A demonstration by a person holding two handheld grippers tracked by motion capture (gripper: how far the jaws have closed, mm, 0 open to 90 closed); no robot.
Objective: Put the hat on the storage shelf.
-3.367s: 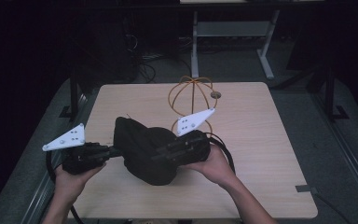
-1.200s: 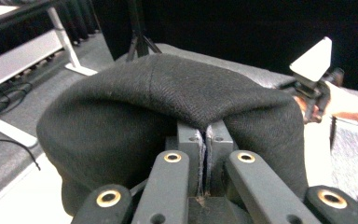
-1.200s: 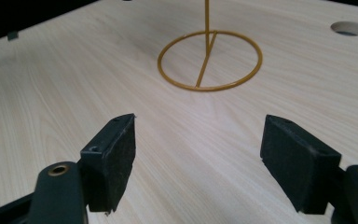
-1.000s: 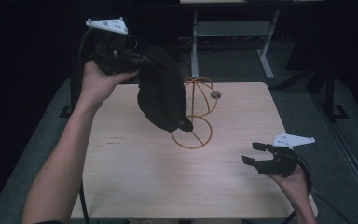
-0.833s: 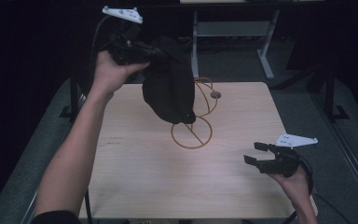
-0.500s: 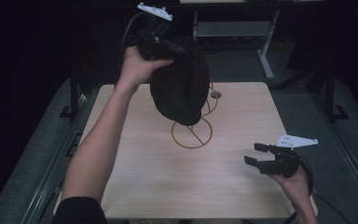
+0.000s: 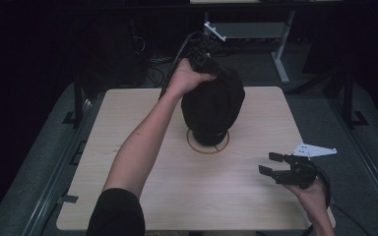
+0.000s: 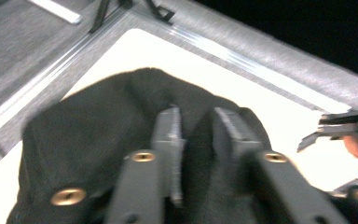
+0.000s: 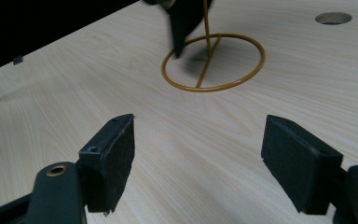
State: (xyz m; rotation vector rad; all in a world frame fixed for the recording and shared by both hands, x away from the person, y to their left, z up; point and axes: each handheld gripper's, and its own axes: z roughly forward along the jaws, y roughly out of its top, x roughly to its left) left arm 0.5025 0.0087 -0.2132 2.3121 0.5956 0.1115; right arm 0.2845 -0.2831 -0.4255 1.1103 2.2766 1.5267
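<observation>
High view: black hat draped over gold wire stand, surface centre; left gripper at hat's 12 o'clock; right gripper at 4 o'clock, jaws spread, empty.
Left gripper view: jaws just opening, hat fabric between them.
Right gripper view: stand ring at 12 o'clock.

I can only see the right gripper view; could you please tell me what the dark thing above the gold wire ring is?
Observer: It is a black hat, draped over the wire stand whose ring you see.
Operator: Thank you; is the left gripper on it?
Observer: The left gripper sits on the hat's crown; its jaws have just been opening, with a fold of fabric between them.
Operator: And where is the right gripper?
Observer: The right gripper is held open over the table near its near right corner, apart from the hat.
</observation>
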